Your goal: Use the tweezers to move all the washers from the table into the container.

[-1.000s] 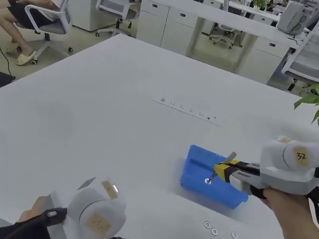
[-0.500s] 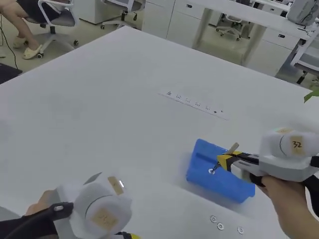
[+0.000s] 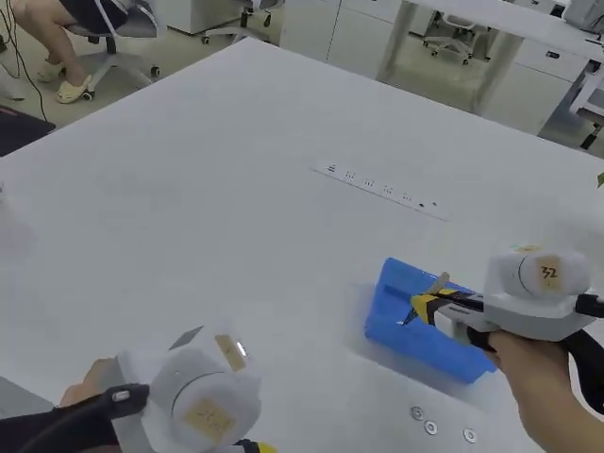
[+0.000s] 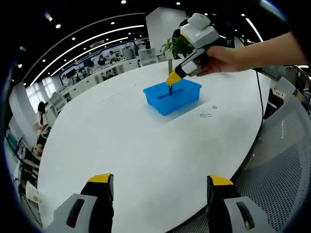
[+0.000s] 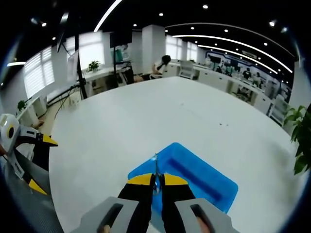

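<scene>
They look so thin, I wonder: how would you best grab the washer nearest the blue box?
Probably from straight above with the tweezers: one tip through the hole, the other outside the rim, pinching the ring. The washer lies flat on the table, so a sideways approach finds almost no edge.

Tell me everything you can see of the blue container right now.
The blue container is a shallow, open-topped rectangular box, plastic by its look, sitting flat on the white table. The right claw hangs over its open top, shut on the tweezers, whose tips point down into it; whether they touch it cannot be told. Three washers lie on the table beside it, apart from it. Its contents cannot be made out.
</scene>
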